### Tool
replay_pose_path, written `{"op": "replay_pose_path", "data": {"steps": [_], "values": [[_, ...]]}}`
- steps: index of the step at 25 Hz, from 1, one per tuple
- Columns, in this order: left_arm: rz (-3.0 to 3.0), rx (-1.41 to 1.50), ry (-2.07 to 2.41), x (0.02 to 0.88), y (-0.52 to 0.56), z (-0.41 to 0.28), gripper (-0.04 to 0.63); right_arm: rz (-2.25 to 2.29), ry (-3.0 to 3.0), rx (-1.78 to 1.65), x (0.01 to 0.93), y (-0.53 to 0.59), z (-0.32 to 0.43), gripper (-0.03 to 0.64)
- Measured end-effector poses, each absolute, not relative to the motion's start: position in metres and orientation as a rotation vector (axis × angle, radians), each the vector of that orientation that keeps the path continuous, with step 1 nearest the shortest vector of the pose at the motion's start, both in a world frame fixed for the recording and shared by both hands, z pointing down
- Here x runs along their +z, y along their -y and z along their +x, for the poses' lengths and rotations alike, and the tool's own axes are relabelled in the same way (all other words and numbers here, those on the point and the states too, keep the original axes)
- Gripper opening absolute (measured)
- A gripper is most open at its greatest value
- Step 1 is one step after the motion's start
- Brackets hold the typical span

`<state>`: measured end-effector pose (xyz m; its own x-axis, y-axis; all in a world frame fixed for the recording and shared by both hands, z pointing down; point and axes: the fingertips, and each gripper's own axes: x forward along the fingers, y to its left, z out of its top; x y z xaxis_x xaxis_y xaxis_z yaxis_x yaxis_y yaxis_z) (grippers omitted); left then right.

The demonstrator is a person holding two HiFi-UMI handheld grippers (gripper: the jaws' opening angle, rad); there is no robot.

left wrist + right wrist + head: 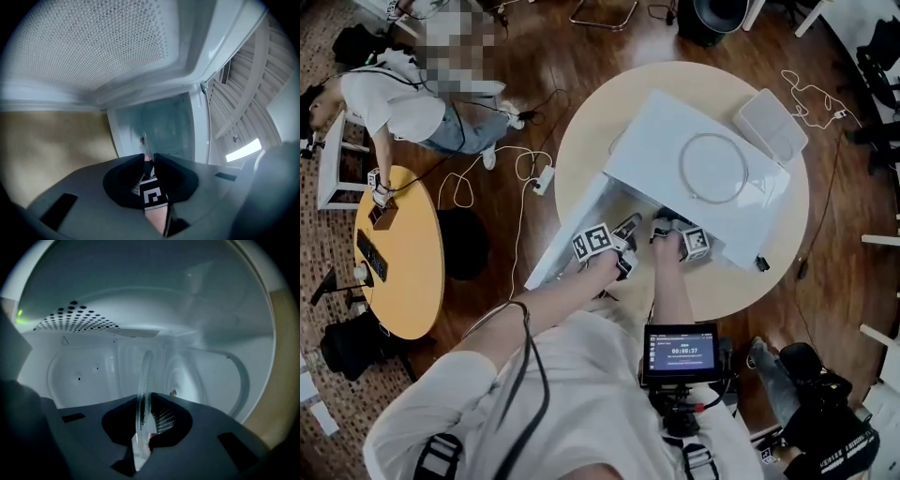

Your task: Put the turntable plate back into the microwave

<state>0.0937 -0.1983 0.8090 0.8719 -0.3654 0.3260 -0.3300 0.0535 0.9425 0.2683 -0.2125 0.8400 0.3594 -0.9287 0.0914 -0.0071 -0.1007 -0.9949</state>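
A white microwave (pixel 675 141) stands on a round table with its door (pixel 572 230) swung open to the left. My right gripper (pixel 146 399) reaches into the cavity (pixel 89 371) and is shut on the rim of the clear glass turntable plate (pixel 143 376), which stands on edge between the jaws. In the head view the right gripper (pixel 662 225) sits at the opening. My left gripper (pixel 628 225) is beside it, just in front of the opening. In its own view the left gripper (pixel 149 157) has its jaws together with nothing held, below the door's perforated screen (pixel 93 42).
A thin white ring (pixel 712 169) lies on the microwave's top, and a white box (pixel 772 122) sits behind it on the table (pixel 581 141). A person bends over a smaller yellow table (pixel 408 281) at the left. Cables (pixel 520 169) trail across the wooden floor.
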Motion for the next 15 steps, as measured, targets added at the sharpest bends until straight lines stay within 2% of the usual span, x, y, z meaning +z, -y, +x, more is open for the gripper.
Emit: {"op": "replay_pose_path", "data": {"steps": [15], "values": [[1.545, -0.024, 0.588, 0.816, 0.199, 0.093, 0.051, -1.469, -0.835, -1.049, 0.863, 0.204, 0.267, 0.031]]}}
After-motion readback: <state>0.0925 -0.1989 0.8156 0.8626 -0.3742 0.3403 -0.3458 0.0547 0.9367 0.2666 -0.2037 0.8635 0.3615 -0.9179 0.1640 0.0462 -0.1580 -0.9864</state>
